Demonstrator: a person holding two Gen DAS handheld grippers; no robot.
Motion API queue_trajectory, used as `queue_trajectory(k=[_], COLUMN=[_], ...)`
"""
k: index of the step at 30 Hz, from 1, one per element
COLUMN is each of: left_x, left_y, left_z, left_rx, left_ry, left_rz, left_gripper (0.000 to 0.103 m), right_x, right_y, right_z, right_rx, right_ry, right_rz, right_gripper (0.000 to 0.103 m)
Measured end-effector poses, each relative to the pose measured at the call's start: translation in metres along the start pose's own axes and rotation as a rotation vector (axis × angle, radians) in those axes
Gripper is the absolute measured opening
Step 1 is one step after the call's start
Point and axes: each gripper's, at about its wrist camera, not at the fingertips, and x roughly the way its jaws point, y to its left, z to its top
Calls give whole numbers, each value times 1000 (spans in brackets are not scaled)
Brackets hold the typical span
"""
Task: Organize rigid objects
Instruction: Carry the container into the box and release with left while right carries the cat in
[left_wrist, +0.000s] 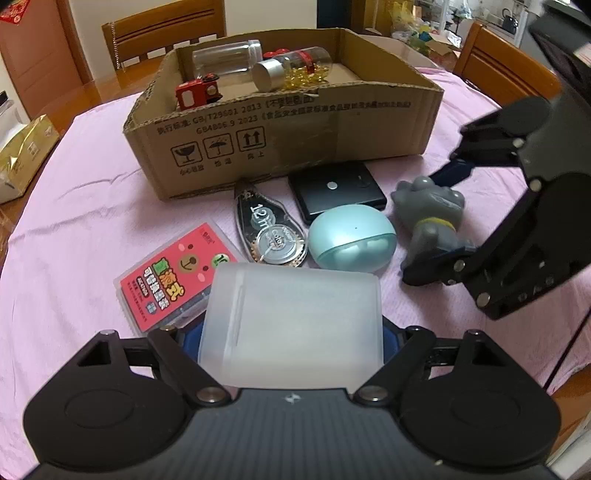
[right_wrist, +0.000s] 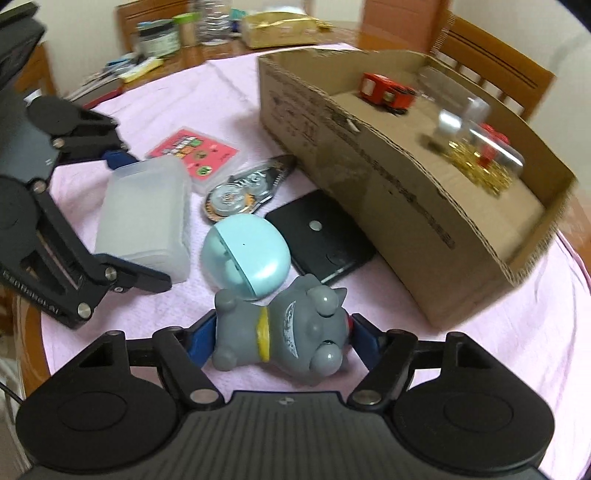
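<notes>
My left gripper (left_wrist: 291, 332) is shut on a frosted white plastic box (left_wrist: 291, 321), which also shows in the right wrist view (right_wrist: 144, 218). My right gripper (right_wrist: 280, 339) is closed around a grey toy dog (right_wrist: 284, 332) lying on its side; the dog also shows in the left wrist view (left_wrist: 432, 218). On the pink cloth lie a teal earbud case (left_wrist: 351, 236), a black flat case (left_wrist: 336, 192), a correction tape (left_wrist: 269, 232) and a pink card pack (left_wrist: 173, 269). The cardboard box (left_wrist: 280, 140) holds a red toy car (left_wrist: 199, 92) and two clear bottles (left_wrist: 291, 70).
The pink cloth (left_wrist: 74, 221) covers a round table. Wooden chairs (left_wrist: 166, 33) stand behind the box. A gold packet (left_wrist: 26, 155) lies at the far left. Jars and clutter (right_wrist: 159, 37) sit at the table's far side in the right wrist view.
</notes>
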Motion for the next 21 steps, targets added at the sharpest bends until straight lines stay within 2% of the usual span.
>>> queue_trajectory(k=[6,9,12,21], left_x=[-4,-5,-3,-7], left_y=[3,6,4,1], left_z=[-3,-5,-6,-2], left_rx=[-39,-62,-51,-19], left_ry=[21,26,27,17], left_rz=[8,8,11,15], left_gripper=[84,84,84,85], right_x=[-6,-11,-13,-7], right_y=[12,15,16,12], right_z=[-5,-8,-11,-12], right_rx=[142,211,254,216], right_ry=[43,66,67,63], right_rz=[-120,-152,-131,-89], right_gripper=[78,78,78,79])
